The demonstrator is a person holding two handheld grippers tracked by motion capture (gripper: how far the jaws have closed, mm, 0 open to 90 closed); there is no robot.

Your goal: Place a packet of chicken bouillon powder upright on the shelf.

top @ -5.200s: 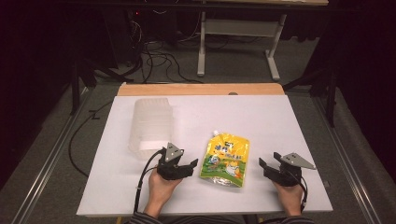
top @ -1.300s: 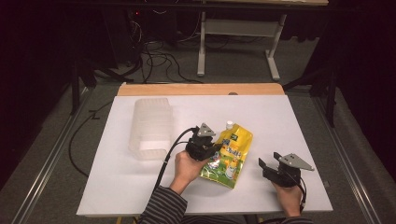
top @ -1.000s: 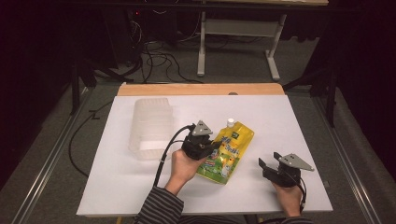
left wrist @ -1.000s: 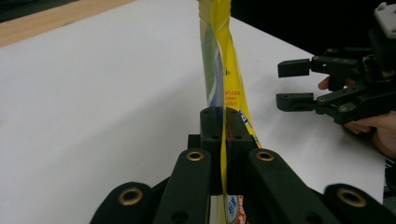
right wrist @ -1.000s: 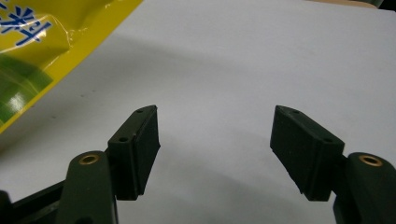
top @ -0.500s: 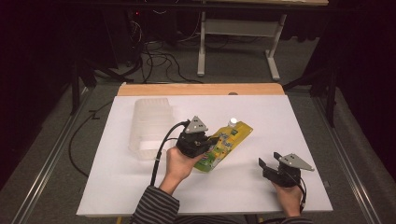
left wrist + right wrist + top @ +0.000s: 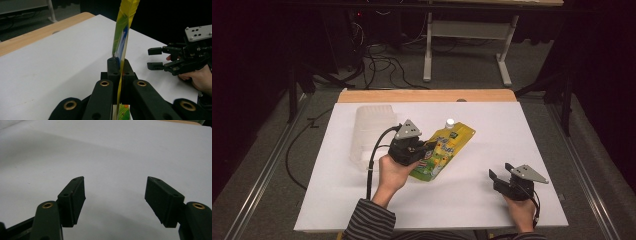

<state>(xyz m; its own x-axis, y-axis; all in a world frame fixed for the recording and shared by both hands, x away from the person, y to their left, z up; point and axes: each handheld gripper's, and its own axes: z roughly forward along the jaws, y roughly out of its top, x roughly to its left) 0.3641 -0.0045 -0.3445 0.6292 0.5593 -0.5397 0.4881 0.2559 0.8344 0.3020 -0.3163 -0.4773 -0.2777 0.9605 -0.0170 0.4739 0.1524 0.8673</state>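
Left gripper (image 7: 424, 150): jaws pressed together on the edge of the yellow spouted pouch (image 7: 443, 150); in the left gripper view the pouch (image 7: 123, 37) stands on edge, rising thin and near upright out of the pinch. In the high view the pouch is tilted up off the white worktop (image 7: 472, 200), white cap (image 7: 450, 121) at the far end, lower corner close to or touching the surface — cannot tell which. A clear plastic container (image 7: 371, 135) sits just left of the left gripper.

Right gripper (image 7: 498, 179): jaws spread, holding nothing, resting low near the right front of the worktop, well apart from the pouch; also seen at the right of the left gripper view (image 7: 156, 58).

Judgement on step in hand: lifting the pouch, likely toward the container. The grip is on a thin seam, so the pouch may swing or slip; keep the pinch firm, move slowly, hold the cap end high, and clear the container rim before lowering. The right gripper could steady the free end.

Writing: green, blue and white print on the pouch face, too small and blurred to read; no brand legible.
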